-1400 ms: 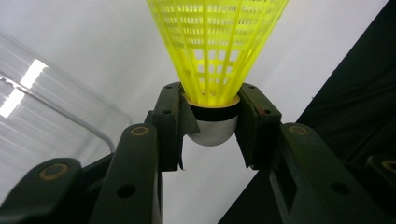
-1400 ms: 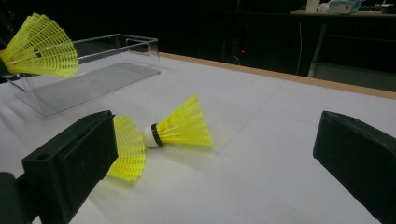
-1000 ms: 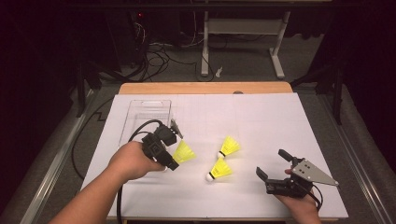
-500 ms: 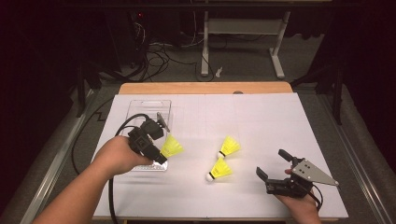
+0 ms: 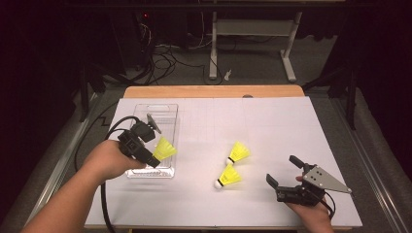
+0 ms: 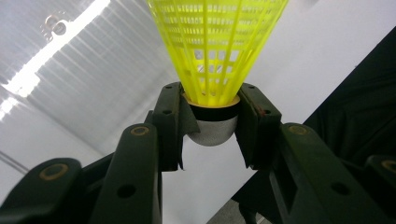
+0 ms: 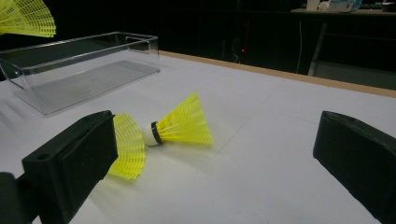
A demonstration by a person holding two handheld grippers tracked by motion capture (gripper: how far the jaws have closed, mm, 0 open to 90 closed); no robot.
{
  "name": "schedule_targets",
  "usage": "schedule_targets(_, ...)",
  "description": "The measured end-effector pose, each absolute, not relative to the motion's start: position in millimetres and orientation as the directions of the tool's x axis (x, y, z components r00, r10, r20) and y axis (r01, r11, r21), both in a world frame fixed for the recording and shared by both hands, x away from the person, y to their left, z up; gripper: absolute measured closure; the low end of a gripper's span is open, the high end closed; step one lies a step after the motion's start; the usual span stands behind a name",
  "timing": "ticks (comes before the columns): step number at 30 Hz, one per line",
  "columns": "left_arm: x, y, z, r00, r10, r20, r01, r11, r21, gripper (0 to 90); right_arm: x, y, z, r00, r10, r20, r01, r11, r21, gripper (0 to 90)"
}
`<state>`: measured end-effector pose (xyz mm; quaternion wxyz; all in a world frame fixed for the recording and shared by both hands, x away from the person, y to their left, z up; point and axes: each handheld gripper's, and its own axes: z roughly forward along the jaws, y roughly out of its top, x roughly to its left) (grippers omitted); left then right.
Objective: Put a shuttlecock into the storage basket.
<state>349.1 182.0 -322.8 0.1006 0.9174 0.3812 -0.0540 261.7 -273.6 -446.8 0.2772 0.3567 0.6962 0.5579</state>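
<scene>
White table (image 5: 272, 121) carries everything, kept bare so the pieces sit within easy reach. Clear plastic bin (image 5: 163, 109) lies on the left side, open top up, likely the drop spot. Left gripper (image 5: 154, 160) hangs over the bin's near end, jaws pinching the held shuttlecock (image 6: 212, 60) by its cork base, skirt pointing away; a cork grip spares the mesh. Right gripper (image 5: 283, 171) rests low at the near right edge, jaws spread wide, nothing between them, probably waiting. Two loose shuttlecocks (image 5: 238, 152) (image 5: 228, 177) lie on their sides mid-table, just beside each other, well apart from the bin.
</scene>
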Motion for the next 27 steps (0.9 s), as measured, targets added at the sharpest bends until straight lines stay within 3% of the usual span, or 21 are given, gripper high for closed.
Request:
schedule_targets(17,349.8,230.7,-331.7,0.621,0.764,-0.173,0.784,-0.605,0.140,64.8,261.9,-273.5,-447.0,-0.590,0.807,0.012,0.189,0.123,0.974,0.5)
schedule_targets(27,352.8,237.0,-328.8,0.602,0.783,-0.153,0.798,-0.587,0.134,64.7,261.6,-272.5,-447.1,-0.591,0.806,0.009,0.188,0.127,0.974,0.5)
